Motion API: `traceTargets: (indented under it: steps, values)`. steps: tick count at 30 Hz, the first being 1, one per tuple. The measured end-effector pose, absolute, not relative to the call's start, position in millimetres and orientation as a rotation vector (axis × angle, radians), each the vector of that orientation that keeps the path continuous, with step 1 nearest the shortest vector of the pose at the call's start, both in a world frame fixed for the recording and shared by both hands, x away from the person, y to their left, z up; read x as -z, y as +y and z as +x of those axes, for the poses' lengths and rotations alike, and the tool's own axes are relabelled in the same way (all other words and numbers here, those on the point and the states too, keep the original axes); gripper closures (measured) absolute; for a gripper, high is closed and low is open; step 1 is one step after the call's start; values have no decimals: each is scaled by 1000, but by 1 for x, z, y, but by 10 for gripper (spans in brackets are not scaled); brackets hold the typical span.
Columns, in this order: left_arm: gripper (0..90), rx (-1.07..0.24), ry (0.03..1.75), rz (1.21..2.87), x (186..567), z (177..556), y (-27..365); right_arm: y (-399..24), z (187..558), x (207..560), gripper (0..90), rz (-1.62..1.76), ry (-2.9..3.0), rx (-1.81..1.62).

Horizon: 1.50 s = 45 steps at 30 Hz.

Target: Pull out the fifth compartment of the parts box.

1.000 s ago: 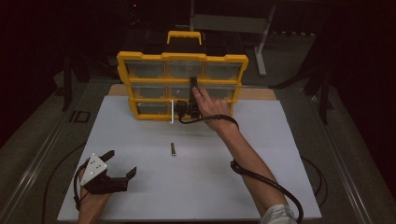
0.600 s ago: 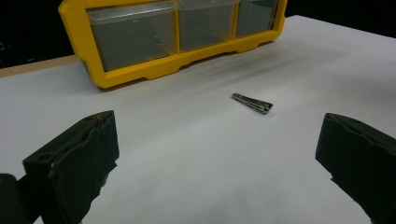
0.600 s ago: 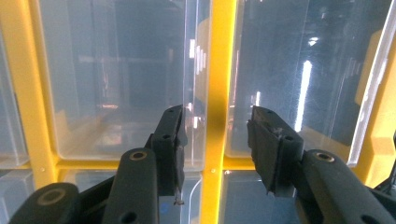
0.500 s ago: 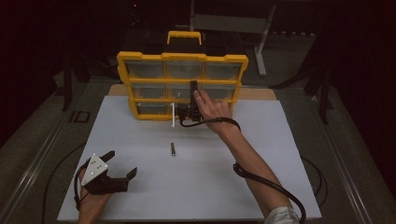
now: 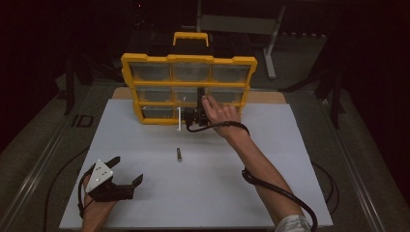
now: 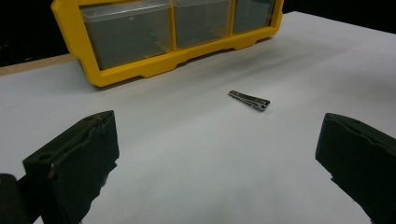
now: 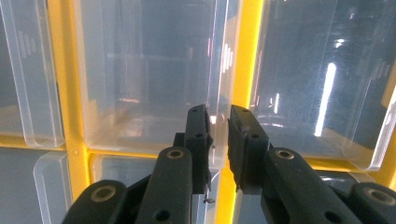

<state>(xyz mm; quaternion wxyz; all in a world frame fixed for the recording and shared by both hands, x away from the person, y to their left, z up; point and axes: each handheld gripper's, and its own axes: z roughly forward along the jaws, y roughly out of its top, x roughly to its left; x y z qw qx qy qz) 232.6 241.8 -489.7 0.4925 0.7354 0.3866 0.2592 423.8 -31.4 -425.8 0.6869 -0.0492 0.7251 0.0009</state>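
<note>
A yellow organiser (image 5: 188, 59) with clear drawers stands upright at the back of the white board. My right gripper (image 5: 205, 95) reaches its middle row. In the right gripper view its jaws have just been closing, and the right gripper (image 7: 218, 116) is now shut on the side wall of a clear drawer (image 7: 149, 70), next to a yellow divider (image 7: 246, 56). A small metal nail clipper (image 5: 179, 154) lies flat on the board; it lies ahead of the jaws in the left gripper view as well (image 6: 250, 100). My left gripper (image 5: 126, 170) rests near the board's front left, open with nothing between its jaws.
The white board (image 5: 290, 159) covers the table. A thin white upright piece (image 5: 179, 119) stands at the organiser's lower edge. The right gripper's black cable (image 5: 270, 186) loops along the forearm. Dark metal frames and a stand sit behind the organiser.
</note>
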Motion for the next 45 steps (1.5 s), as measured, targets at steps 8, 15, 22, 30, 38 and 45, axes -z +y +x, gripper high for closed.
traceTargets:
  steps: [8,15,22,30,38,45]
  values:
    - [1,-628,936,1787,490,232,241,-30,423,423,787,-95,1644,-1]
    - [1,-628,936,1788,490,233,241,-30,418,422,789,-92,1655,-16]
    - [1,-628,936,1788,490,232,241,-33,411,423,789,-106,1652,-26]
    - [1,-629,936,1791,490,232,240,-34,404,422,789,-112,1658,-29]
    - [1,-629,935,1793,490,233,240,-35,397,422,788,-131,1652,-40]
    - [1,-629,935,1792,490,233,240,-36,391,421,788,-131,1656,-46]
